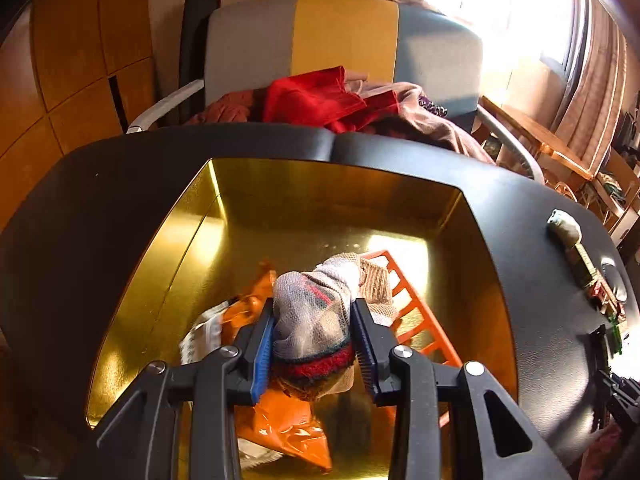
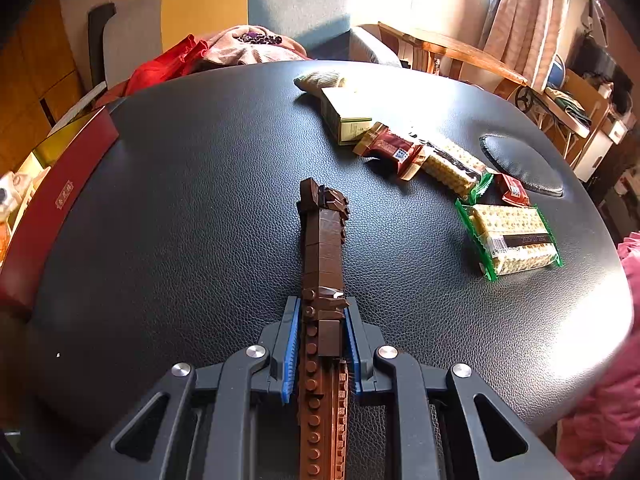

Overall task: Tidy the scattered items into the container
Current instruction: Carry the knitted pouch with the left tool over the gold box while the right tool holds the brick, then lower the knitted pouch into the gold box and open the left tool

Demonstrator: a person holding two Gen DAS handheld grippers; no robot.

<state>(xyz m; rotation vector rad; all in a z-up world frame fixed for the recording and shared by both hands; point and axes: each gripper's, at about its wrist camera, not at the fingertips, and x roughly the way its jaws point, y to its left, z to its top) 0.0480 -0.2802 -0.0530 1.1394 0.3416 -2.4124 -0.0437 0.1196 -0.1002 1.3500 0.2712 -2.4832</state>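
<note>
A: The gold-lined open box [image 1: 132,280] is sitting on the black leather desk [image 1: 540,280]; what is hanging over it?

B: The left gripper [image 1: 314,344], its jaws gripping a rolled grey-and-red knitted sock [image 1: 312,320].

A: And the right gripper [image 2: 322,344]?

B: Its jaws are clamping a long brown brick-built model [image 2: 322,248] lying on the desk, near the green-wrapped cracker packs [image 2: 514,240].
</note>
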